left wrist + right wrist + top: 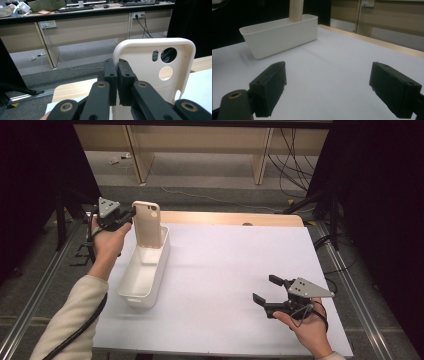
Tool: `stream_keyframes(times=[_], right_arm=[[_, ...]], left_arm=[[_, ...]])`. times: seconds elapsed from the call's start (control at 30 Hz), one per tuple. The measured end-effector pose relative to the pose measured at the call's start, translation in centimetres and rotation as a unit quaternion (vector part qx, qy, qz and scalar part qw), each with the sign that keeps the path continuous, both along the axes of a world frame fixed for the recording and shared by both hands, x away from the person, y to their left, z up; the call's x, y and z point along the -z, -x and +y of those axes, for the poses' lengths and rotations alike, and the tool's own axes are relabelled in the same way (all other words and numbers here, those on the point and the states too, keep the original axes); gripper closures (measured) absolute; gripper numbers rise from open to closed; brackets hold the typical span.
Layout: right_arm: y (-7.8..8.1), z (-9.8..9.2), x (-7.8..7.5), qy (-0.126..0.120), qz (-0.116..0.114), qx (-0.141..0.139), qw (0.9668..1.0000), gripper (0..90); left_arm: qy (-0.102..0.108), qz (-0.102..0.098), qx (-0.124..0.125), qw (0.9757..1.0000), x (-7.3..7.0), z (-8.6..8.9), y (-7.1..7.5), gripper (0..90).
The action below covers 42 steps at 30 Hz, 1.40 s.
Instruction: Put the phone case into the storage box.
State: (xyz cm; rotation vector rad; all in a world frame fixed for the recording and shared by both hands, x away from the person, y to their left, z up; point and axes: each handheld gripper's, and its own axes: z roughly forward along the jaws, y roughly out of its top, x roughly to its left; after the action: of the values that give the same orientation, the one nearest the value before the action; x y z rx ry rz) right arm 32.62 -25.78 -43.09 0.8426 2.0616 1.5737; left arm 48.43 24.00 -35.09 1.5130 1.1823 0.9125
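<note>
Your left gripper (131, 213) is clamped on the edge of the cream plastic phone case (147, 224), holding it upright with its lower end inside the white oblong plastic bin (145, 270). Your right gripper (266, 289) rests gaping, unloaded, over the white table sheet (235, 270).

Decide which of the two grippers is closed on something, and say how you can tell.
The left gripper: its jaws pinch the edge of the beige phone case standing in the white bin. The right gripper is open above the table, holding nothing.

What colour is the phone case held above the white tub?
Pale beige, a cream-peach tone. The phone case shows best in the left gripper view.
</note>
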Motion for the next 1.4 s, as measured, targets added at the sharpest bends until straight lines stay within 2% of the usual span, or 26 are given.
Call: stream_keyframes(times=[0.13,0.2,0.27,0.37,0.4,0.47,0.53,0.63,0.67,0.7,0.73,0.77,1.0,1.03,1.07,1.1,1.3,1.37,1.4], right_arm=[[0.0,0.0,0.0,0.002,0.001,-0.002,1.0000,15.3],[0.1,0.0,0.0,0.000,0.015,-0.002,0.9999,15.3],[0.0,0.0,0.0,0.002,0.002,-0.001,1.0000,15.3],[0.1,0.0,0.0,0.001,0.010,-0.001,0.9999,15.3],[0.0,0.0,0.0,0.003,0.005,-0.001,1.0000,15.3],[0.2,0.0,-0.1,0.001,0.017,-0.002,0.9999,15.3],[0.0,0.0,0.0,0.003,0.005,-0.002,1.0000,15.3],[0.0,0.0,0.0,0.003,0.007,-0.002,1.0000,15.3],[0.2,-0.1,-0.1,0.005,0.020,-0.003,0.9998,15.3],[0.1,0.1,0.0,-0.005,0.016,-0.006,0.9998,15.3],[0.0,0.0,0.0,-0.001,0.006,-0.005,1.0000,15.3],[0.1,0.0,0.0,-0.003,0.017,-0.005,0.9998,15.3],[0.1,0.0,0.0,0.002,0.017,-0.004,0.9998,15.3],[0.2,-0.1,-0.1,0.012,0.024,-0.005,0.9996,15.3],[0.2,-0.1,-0.1,0.012,0.024,-0.004,0.9996,15.3],[0.1,0.0,0.0,0.002,0.017,-0.004,0.9998,15.3],[0.2,0.0,0.0,0.002,0.017,-0.005,0.9998,15.3],[0.2,-0.1,-0.1,0.012,0.024,-0.005,0.9996,15.3],[0.2,-0.1,-0.1,0.007,0.019,-0.005,0.9998,15.3]], left_arm=[[0.001,0.001,-0.001,1.0000,0.0,0.0,-0.2,86.8],[0.000,0.002,-0.002,1.0000,0.0,0.0,-0.2,86.8],[0.001,0.001,-0.002,1.0000,0.1,0.0,-0.3,86.8],[0.000,0.002,-0.002,1.0000,0.2,0.0,-0.5,86.8],[0.001,0.002,-0.002,1.0000,0.2,0.0,-0.5,86.8],[0.000,0.003,0.000,1.0000,0.3,-0.1,-0.5,86.8],[-0.001,0.004,0.000,1.0000,0.4,-0.1,-0.6,86.8],[0.000,0.005,0.000,1.0000,0.5,-0.1,-0.7,86.8],[0.000,0.005,0.000,1.0000,0.5,-0.1,-0.7,86.8],[0.000,0.005,0.000,1.0000,0.6,-0.1,-0.8,86.8],[0.000,0.006,-0.001,1.0000,0.6,-0.1,-0.8,86.8],[0.001,0.007,-0.001,1.0000,0.6,-0.1,-0.8,86.8],[0.000,0.008,-0.001,1.0000,0.8,0.0,-1.0,86.8],[0.000,0.008,-0.001,1.0000,0.8,0.0,-1.0,86.8],[0.000,0.008,0.000,1.0000,0.8,0.0,-1.0,86.8],[0.000,0.008,0.000,1.0000,0.9,0.0,-1.1,86.8],[-0.001,0.009,-0.001,1.0000,1.0,0.0,-1.2,86.8],[-0.001,0.009,-0.001,1.0000,1.0,0.0,-1.3,86.8],[-0.001,0.009,0.000,1.0000,1.1,0.0,-1.3,86.8]])
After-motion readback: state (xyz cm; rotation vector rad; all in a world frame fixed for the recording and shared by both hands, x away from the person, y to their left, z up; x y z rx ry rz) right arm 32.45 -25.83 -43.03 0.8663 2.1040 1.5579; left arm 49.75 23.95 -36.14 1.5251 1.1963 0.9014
